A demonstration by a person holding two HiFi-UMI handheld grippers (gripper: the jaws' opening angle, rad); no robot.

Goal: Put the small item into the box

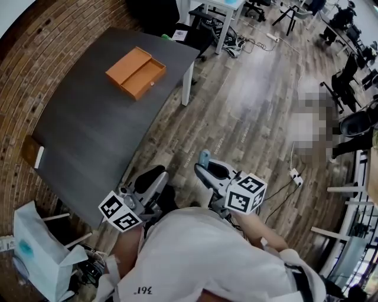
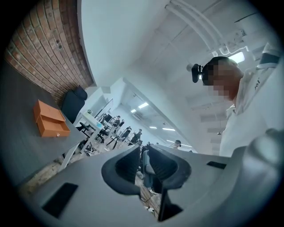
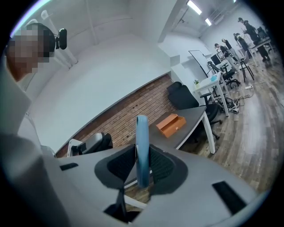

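Note:
An orange box [image 1: 136,72] with its drawer pulled open rests on the dark grey table [image 1: 88,130], far ahead of me on the left. The box also shows in the left gripper view [image 2: 49,119] and in the right gripper view [image 3: 171,125]. My right gripper [image 1: 204,166] [image 3: 142,165] is shut on a small flat light-blue item [image 1: 204,157] [image 3: 142,142], which stands upright between the pads. My left gripper [image 1: 155,177] [image 2: 144,165] is held close to my body, its jaws a narrow gap apart with nothing between them. Both grippers are off the table, over the wooden floor.
A white paper bag [image 1: 35,253] stands by the table's near corner. A brick wall [image 1: 35,53] runs behind the table. A white desk [image 1: 221,12] and office chairs [image 1: 348,82] lie beyond, and a power strip with cable [image 1: 294,174] is on the floor to the right.

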